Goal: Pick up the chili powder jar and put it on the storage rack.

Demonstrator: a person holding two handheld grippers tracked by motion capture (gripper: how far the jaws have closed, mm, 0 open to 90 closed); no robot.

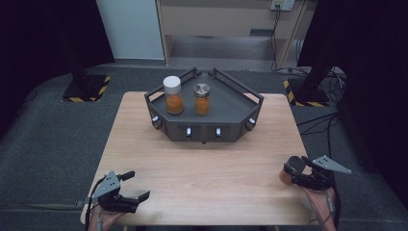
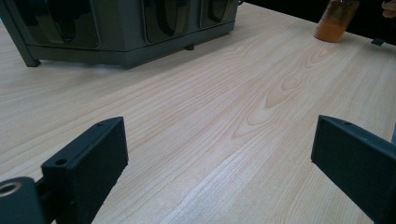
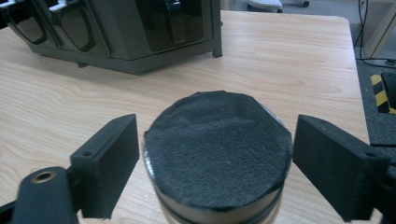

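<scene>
Right of the rack, near table edge: jar sits between right gripper jaws, pads not yet pressing. Recommend centring, squeezing below lid. Left gripper wide open, empty.

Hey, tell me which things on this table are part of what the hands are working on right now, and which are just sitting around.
In the job:
- right tongs, pads on either side of the black-lidded jar
- black-lidded jar of orange powder, near the table's right edge

Lying about:
- dark rack
- white-lidded jar on it
- metal-lidded jar on it
- left tongs, open, holding nothing
</scene>
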